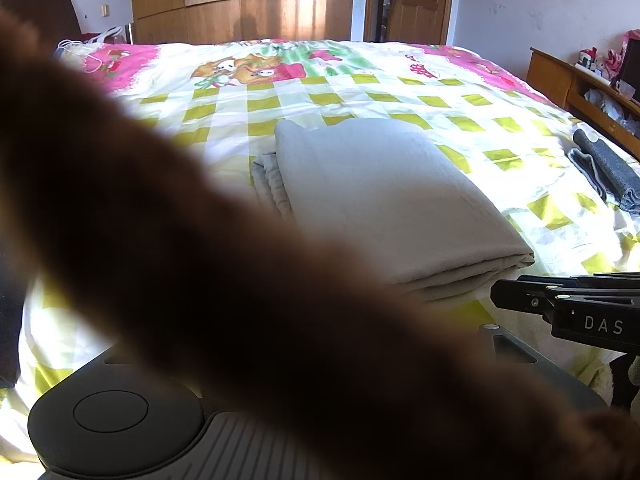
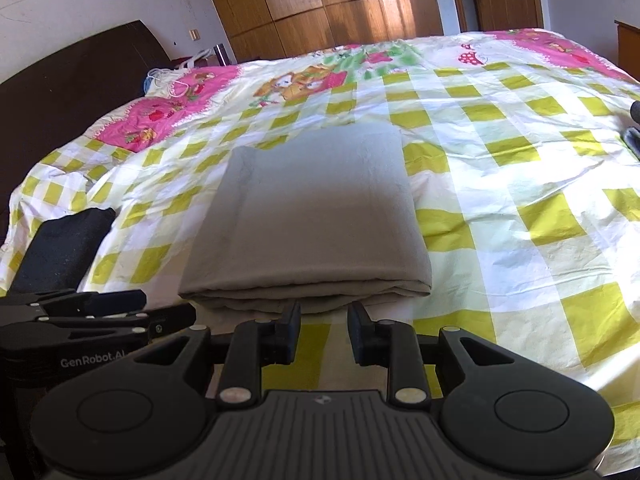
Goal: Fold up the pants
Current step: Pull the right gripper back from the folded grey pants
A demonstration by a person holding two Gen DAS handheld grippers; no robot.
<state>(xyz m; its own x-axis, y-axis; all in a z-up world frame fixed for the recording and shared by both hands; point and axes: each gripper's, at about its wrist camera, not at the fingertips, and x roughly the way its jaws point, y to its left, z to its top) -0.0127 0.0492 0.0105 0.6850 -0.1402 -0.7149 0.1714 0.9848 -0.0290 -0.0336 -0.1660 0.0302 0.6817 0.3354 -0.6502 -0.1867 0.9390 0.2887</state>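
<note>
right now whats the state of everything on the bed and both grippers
grey pants: folded into a flat rectangle on the bed
right gripper: open, empty, just short of the pants' near edge
left gripper: shut, empty
dark grey garment: folded, near the bed's right edge
bedsheet: spread, lightly wrinkled

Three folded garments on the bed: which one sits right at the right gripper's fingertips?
The light grey folded pants, centred on the checked bedspread. The black garment lies far left and the dark grey garment far right, both well away.
</note>
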